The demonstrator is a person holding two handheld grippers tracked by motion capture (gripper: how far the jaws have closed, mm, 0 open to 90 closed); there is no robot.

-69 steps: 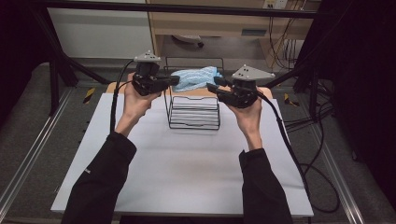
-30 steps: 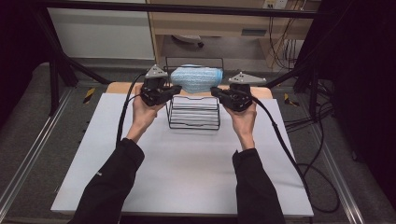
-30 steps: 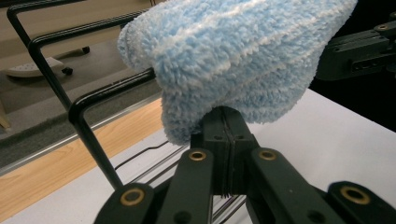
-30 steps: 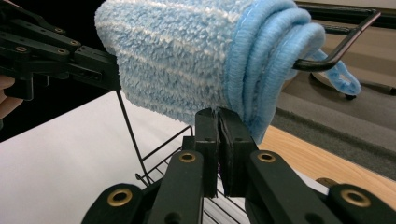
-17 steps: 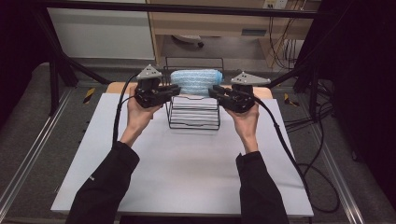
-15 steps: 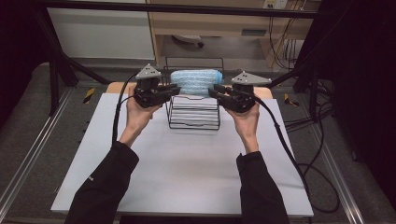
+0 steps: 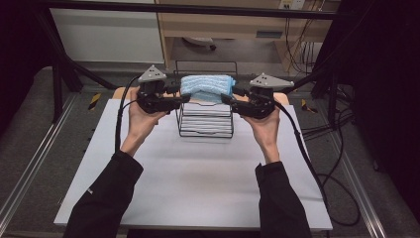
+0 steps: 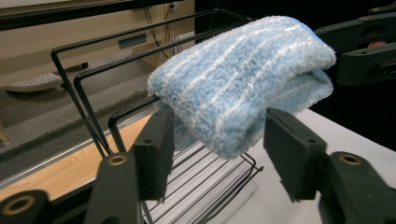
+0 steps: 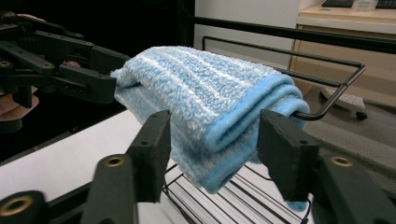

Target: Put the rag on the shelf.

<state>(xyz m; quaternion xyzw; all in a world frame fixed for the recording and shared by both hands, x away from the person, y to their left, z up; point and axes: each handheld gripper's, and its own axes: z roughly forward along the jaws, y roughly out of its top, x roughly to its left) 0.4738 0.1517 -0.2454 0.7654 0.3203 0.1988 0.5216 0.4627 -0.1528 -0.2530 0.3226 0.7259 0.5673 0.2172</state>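
Observation:
A folded light-blue striped towel (image 7: 206, 88) lies across the top rails of a black wire rack (image 7: 205, 124) at the table's far middle. My left gripper (image 7: 184, 98) is at the towel's left end and my right gripper (image 7: 225, 98) at its right end. In the left gripper view the jaws stand wide around the towel's end (image 8: 238, 88), with a gap beside one jaw. The right gripper view shows the same around the other end (image 9: 210, 102). Both grippers look open.
The rack stands on a white table top (image 7: 198, 183) with a wooden strip along its far edge. Past the table are a pale cabinet (image 7: 106, 34) and cables (image 7: 302, 39) on the floor. Metal rails run along both table sides.
The towel has risen from behind the rack up to the level of its top rails, with both grippers going up and forward beside it. In the last half second nothing has visibly moved.

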